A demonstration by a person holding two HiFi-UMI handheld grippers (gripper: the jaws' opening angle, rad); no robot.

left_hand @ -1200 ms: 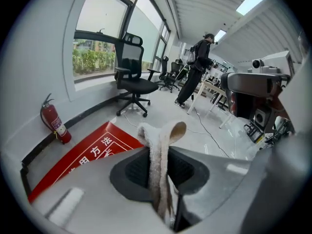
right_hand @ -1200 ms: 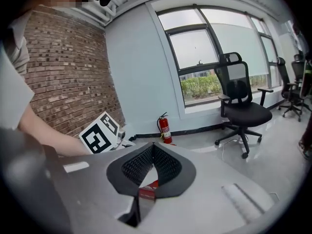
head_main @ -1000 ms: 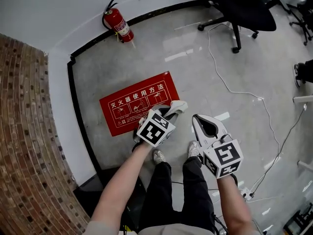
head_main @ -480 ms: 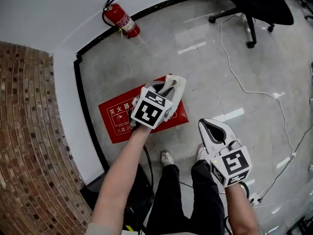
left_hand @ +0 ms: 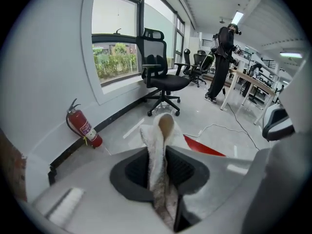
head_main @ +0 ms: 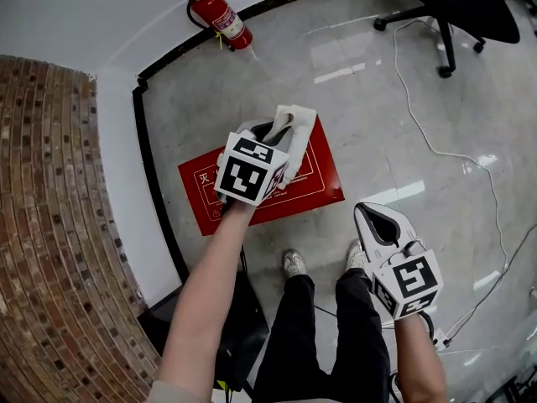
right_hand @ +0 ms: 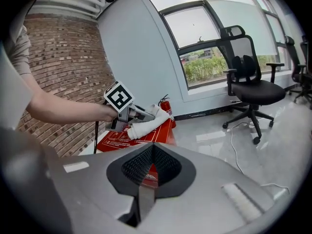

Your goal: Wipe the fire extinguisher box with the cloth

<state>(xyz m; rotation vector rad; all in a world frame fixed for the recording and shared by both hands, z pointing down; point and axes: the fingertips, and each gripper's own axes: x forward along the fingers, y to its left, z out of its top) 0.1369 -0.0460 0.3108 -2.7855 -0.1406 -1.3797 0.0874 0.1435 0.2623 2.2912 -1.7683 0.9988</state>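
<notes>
Glossy grey floor [head_main: 394,124] meets a rough brick wall [head_main: 50,225] on one side. Low beside that wall sits the fire extinguisher box [head_main: 317,185], with a flat red top printed in white. The left claw [left_hand: 164,160] is clamped on a thick, nubbly white cloth [head_main: 298,124], folded into a soft roll over the box's top; whether it touches the red surface is hard to say. The right claw [right_hand: 152,152] hangs aside, jaws pressed together on nothing. Further off are a red fire extinguisher [head_main: 220,11], a black office chair [head_main: 461,7] and a thin white cable [head_main: 436,149] snaking across the floor
</notes>
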